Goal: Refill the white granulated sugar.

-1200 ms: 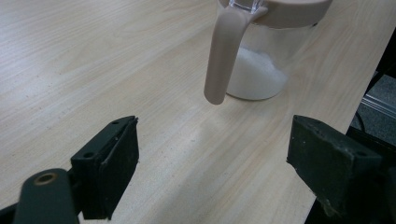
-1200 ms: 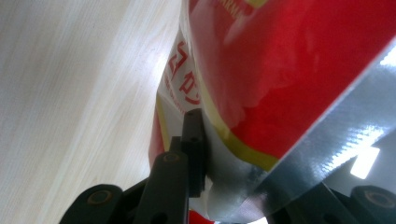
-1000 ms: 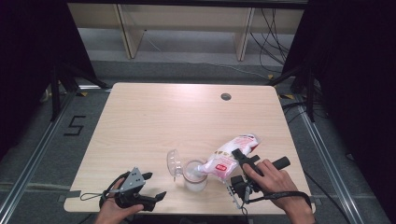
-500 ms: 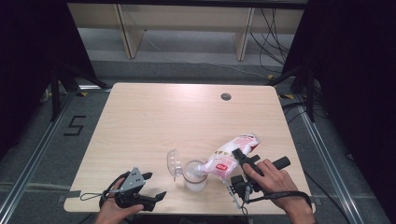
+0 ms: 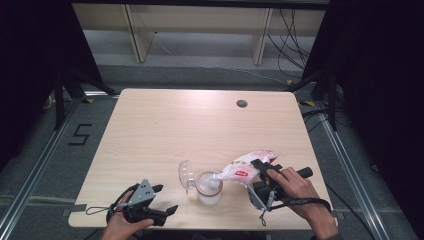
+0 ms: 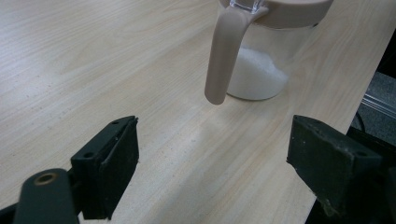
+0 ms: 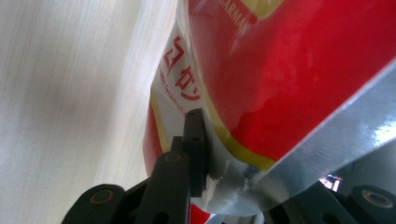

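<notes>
A clear jar [image 5: 209, 190] with white granules in its bottom stands near the table's front edge, its hinged lid [image 5: 185, 175] swung open to the left. A red and white bag [image 5: 244, 169] is tilted over it, with its mouth at the jar's rim. My right gripper [image 5: 259, 173] is shut on the bag's rear end. In the right gripper view one black finger [image 7: 194, 149] presses on the bag [image 7: 289, 70]. My left gripper [image 5: 166, 199] rests open at the front left. In the left gripper view the gripper [image 6: 215, 163] faces the jar [image 6: 259, 70] and its beige flap [image 6: 224, 56], with nothing between the jaws.
The wooden table [image 5: 165, 125] has a round cable hole [image 5: 242, 103] at the back right. Its front edge runs just below both hands. Behind the table stands a low shelf [image 5: 200, 30], and cables lie on the floor at the right.
</notes>
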A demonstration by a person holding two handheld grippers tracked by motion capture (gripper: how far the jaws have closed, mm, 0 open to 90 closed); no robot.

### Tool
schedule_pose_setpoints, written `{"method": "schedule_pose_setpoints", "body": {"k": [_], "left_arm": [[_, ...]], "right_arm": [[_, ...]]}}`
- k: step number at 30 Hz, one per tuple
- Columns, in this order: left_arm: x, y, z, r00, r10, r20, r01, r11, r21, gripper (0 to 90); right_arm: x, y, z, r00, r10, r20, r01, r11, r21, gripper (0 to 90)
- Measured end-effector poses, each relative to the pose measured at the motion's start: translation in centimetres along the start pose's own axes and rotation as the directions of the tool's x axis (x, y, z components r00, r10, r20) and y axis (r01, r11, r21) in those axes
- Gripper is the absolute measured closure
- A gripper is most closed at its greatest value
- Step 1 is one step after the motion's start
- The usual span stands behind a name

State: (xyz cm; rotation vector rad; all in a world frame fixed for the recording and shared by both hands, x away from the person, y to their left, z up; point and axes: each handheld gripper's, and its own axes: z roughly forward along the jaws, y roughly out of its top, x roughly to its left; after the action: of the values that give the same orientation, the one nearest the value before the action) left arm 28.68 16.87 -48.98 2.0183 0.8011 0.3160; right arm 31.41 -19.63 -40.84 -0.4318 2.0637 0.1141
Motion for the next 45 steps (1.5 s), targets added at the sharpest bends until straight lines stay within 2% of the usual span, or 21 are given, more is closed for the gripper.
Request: {"method": "schedule_pose_setpoints", "body": {"k": [10,14,20,21,22,23,25,26,27,28,29,30,31,33,35,37,38,40,41,42,45], "left_arm": [[0.0,0.0,0.0,1.0,0.0,0.0,0.0,1.0,-0.001,16.2],[0.0,0.0,0.0,1.0,0.002,0.002,-0.002,1.0,-0.003,16.2],[0.0,0.0,0.0,1.0,-0.006,0.001,0.006,0.9999,-0.016,16.2],[-0.1,0.0,0.0,1.0,-0.006,-0.004,0.006,0.9999,-0.014,16.2],[-0.1,0.0,0.0,1.0,-0.008,-0.002,0.008,0.9998,-0.019,16.2],[0.0,0.0,-0.1,1.0,0.003,-0.001,-0.003,1.0,-0.007,16.2],[0.0,0.0,0.0,1.0,-0.003,0.0,0.003,0.9999,-0.013,16.2],[-0.1,0.0,0.0,1.0,-0.007,-0.005,0.007,0.9999,-0.01,16.2],[-0.1,0.0,0.0,1.0,-0.008,-0.002,0.008,0.9998,-0.02,16.2],[-0.1,0.0,0.0,1.0,-0.007,-0.004,0.007,0.9999,-0.014,16.2],[0.0,0.0,-0.1,1.0,0.004,-0.004,-0.004,1.0,-0.008,16.2],[0.0,0.0,-0.1,1.0,0.002,-0.005,-0.002,0.9999,-0.01,16.2],[0.0,0.0,-0.2,0.9999,0.009,-0.007,-0.009,1.0,-0.002,16.2],[0.0,0.0,-0.2,0.9999,0.009,-0.008,-0.009,1.0,-0.001,16.2],[0.1,0.0,-0.2,0.9999,0.008,-0.008,-0.008,1.0,-0.001,16.2],[0.0,0.0,-0.1,1.0,0.002,-0.002,-0.002,1.0,-0.008,16.2],[0.0,0.0,-0.1,1.0,0.0,-0.004,0.0,1.0,-0.005,16.2],[-0.1,0.0,-0.1,1.0,-0.002,-0.007,0.002,1.0,-0.009,16.2],[-0.1,0.0,-0.1,1.0,-0.003,-0.007,0.003,0.9999,-0.011,16.2],[-0.1,0.0,-0.1,1.0,-0.005,-0.007,0.005,0.9999,-0.011,16.2],[0.0,0.1,-0.2,0.9999,0.012,-0.01,-0.012,0.9999,-0.002,16.2]], "right_arm": [[-0.5,-1.8,0.3,0.9938,0.111,0.0,-0.111,0.9906,-0.08,77.7],[0.0,-2.3,0.4,0.9682,0.249,-0.028,-0.25,0.9627,-0.103,77.8],[-0.1,-2.9,1.1,0.9673,0.249,-0.047,-0.254,0.9575,-0.138,78.0],[0.1,-3.0,1.2,0.9618,0.27,-0.048,-0.274,0.9515,-0.14,78.0],[0.5,-3.1,1.3,0.9376,0.339,-0.077,-0.347,0.9293,-0.128,78.1],[0.2,-3.3,1.5,0.9543,0.291,-0.067,-0.298,0.9423,-0.152,78.1],[0.8,-3.5,1.8,0.9264,0.363,-0.099,-0.374,0.9177,-0.134,78.2],[0.5,-3.7,2.0,0.9516,0.296,-0.084,-0.305,0.94,-0.152,78.2],[0.7,-3.8,2.1,0.9468,0.307,-0.095,-0.319,0.936,-0.149,78.2],[1.2,-3.9,2.2,0.9192,0.375,-0.12,-0.389,0.9126,-0.126,78.3],[1.0,-4.2,2.4,0.9373,0.331,-0.108,-0.345,0.9274,-0.145,78.5],[1.3,-4.4,2.4,0.909,0.399,-0.121,-0.413,0.901,-0.133,78.7],[1.2,-4.7,2.5,0.9126,0.391,-0.121,-0.405,0.9033,-0.141,78.7],[1.5,-5.3,2.4,0.8708,0.473,-0.135,-0.489,0.8621,-0.133,78.8],[1.4,-5.8,2.5,0.8618,0.485,-0.148,-0.505,0.8494,-0.154,78.9],[1.8,-6.1,2.4,0.808,0.561,-0.18,-0.586,0.7961,-0.15,78.9],[1.7,-6.3,2.6,0.8113,0.556,-0.18,-0.582,0.7966,-0.163,78.9],[2.1,-6.5,2.7,0.7804,0.594,-0.195,-0.623,0.7661,-0.159,79.0],[2.0,-6.6,2.9,0.7903,0.581,-0.195,-0.61,0.7736,-0.17,79.0],[2.1,-6.7,2.8,0.7696,0.606,-0.2,-0.636,0.7548,-0.159,79.1],[2.1,-7.3,2.9,0.7536,0.624,-0.207,-0.656,0.7344,-0.174,79.1]]}}
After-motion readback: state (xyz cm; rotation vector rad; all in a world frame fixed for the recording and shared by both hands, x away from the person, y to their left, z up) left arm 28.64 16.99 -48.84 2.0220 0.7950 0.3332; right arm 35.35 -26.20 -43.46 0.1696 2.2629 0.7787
